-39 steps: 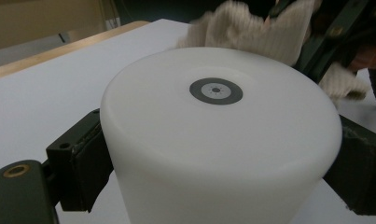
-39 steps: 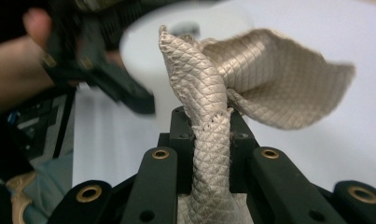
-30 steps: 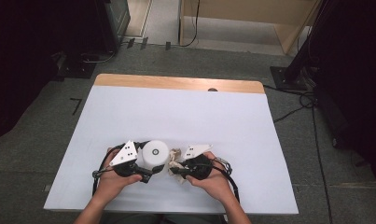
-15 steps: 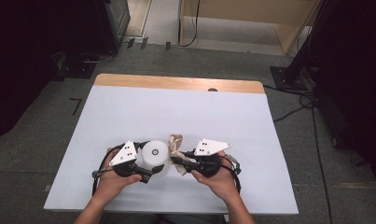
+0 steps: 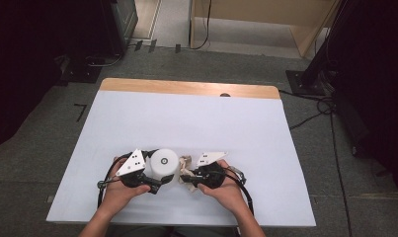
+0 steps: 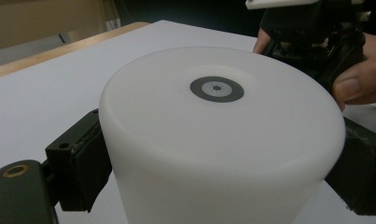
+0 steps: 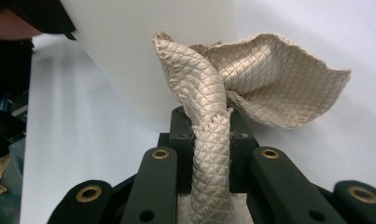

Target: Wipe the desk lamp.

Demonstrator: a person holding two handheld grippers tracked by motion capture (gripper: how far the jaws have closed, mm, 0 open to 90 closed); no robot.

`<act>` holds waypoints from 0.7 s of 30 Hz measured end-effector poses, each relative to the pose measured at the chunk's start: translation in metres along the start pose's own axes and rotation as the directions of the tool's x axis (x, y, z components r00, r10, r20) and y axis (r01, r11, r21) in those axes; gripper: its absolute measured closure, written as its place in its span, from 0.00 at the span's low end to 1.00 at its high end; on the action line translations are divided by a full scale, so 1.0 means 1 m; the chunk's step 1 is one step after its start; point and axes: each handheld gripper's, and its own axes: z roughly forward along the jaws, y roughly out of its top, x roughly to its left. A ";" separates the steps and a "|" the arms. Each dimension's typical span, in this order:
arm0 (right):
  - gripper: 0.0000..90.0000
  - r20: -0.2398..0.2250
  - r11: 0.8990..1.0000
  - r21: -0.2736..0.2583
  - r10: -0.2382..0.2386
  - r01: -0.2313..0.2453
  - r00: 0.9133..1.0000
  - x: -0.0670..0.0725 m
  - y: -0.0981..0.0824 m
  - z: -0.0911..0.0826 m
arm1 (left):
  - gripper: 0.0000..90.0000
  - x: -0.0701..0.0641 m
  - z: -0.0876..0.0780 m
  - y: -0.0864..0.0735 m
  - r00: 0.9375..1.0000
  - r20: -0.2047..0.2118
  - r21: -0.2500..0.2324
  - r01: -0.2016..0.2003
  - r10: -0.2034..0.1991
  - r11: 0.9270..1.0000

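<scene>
Since half a second ago the right gripper [image 5: 187,178] has drawn back in towards the white cylindrical container [image 5: 164,165], bringing the beige quilted cloth [image 5: 186,163] with it; the left gripper [image 5: 154,183] and the container sit where they were. In the right gripper view the jaws are clenched on a twisted neck of the cloth [image 7: 251,88], whose loose end fans out just beside the container's wall [image 7: 143,51]; the cloth's lower part is hidden between the jaws. The left gripper's pads [image 6: 83,168] press on both sides of the container [image 6: 223,140], near the front edge of the white table [image 5: 186,118]. Its base is cut off. A small grey ring mark [image 6: 217,88] sits on its top, with no readable writing.
</scene>
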 end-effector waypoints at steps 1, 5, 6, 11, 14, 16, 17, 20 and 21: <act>0.86 0.005 1.000 0.001 0.002 -0.002 1.000 0.001 0.001 -0.001 | 0.09 0.000 0.000 0.000 1.000 0.000 0.000 -0.001 0.001 1.000; 0.86 0.009 0.998 -0.056 -0.028 0.028 1.000 0.006 0.010 -0.012 | 0.09 0.000 0.000 -0.001 1.000 0.000 -0.003 0.001 -0.001 1.000; 0.86 0.006 0.996 -0.084 -0.033 0.033 0.999 0.008 0.013 -0.018 | 0.09 0.000 0.000 -0.001 1.000 -0.001 -0.005 0.001 -0.001 1.000; 0.86 0.016 0.974 -0.208 -0.084 0.085 0.996 0.020 0.028 -0.040 | 0.09 0.000 0.000 -0.002 1.000 -0.003 -0.010 0.005 -0.005 1.000; 0.86 0.036 0.962 -0.241 -0.125 0.131 0.991 0.025 0.030 -0.045 | 0.09 -0.001 0.000 -0.002 1.000 -0.005 -0.010 0.005 -0.005 1.000; 0.86 0.030 0.965 -0.232 -0.115 0.119 0.993 0.022 0.028 -0.042 | 0.09 -0.001 0.000 -0.001 1.000 -0.007 -0.008 0.006 -0.006 1.000; 0.86 0.034 0.968 -0.221 -0.110 0.115 0.993 0.021 0.026 -0.040 | 0.09 -0.001 0.000 -0.001 1.000 -0.008 -0.006 0.006 -0.006 1.000; 0.86 0.037 0.987 -0.141 -0.074 0.079 0.997 0.015 0.019 -0.026 | 0.09 -0.001 0.000 -0.001 1.000 -0.008 -0.004 0.006 -0.006 1.000; 0.86 0.037 0.991 -0.115 -0.064 0.068 0.997 0.012 0.016 -0.021 | 0.09 -0.001 0.000 -0.001 1.000 -0.009 -0.004 0.006 -0.006 1.000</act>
